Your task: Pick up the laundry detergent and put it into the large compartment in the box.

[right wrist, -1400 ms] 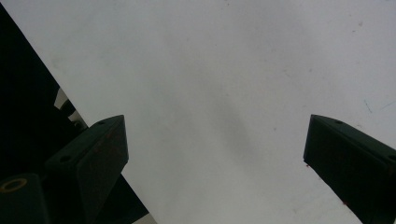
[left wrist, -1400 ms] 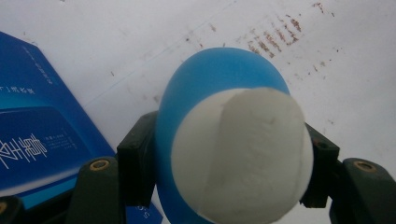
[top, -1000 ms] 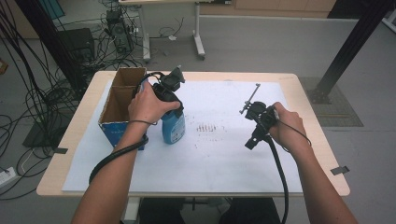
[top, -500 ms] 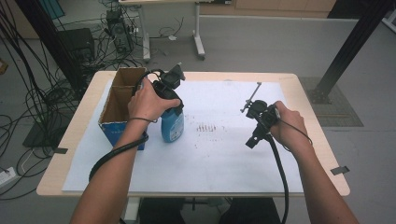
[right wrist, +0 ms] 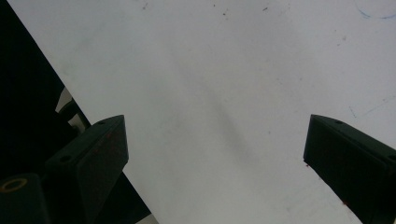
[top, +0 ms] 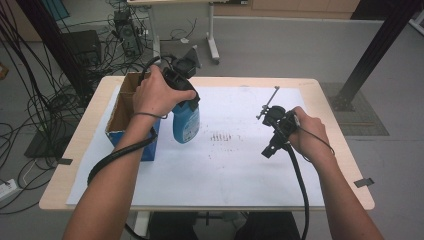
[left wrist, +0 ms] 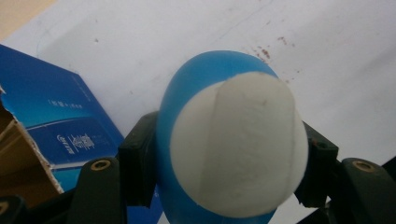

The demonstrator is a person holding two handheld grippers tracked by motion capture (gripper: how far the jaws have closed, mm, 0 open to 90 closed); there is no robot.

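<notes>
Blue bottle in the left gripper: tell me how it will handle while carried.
The blue bottle looks like smooth rounded plastic, so it may slip. The left gripper clamps only near its white cap, so the body could swing. Tall and narrow, it probably tips easily once set down.

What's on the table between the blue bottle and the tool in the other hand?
Nothing solid: in the high view only white paper with a patch of small dark marks lies between the blue bottle and the right tool.
</notes>
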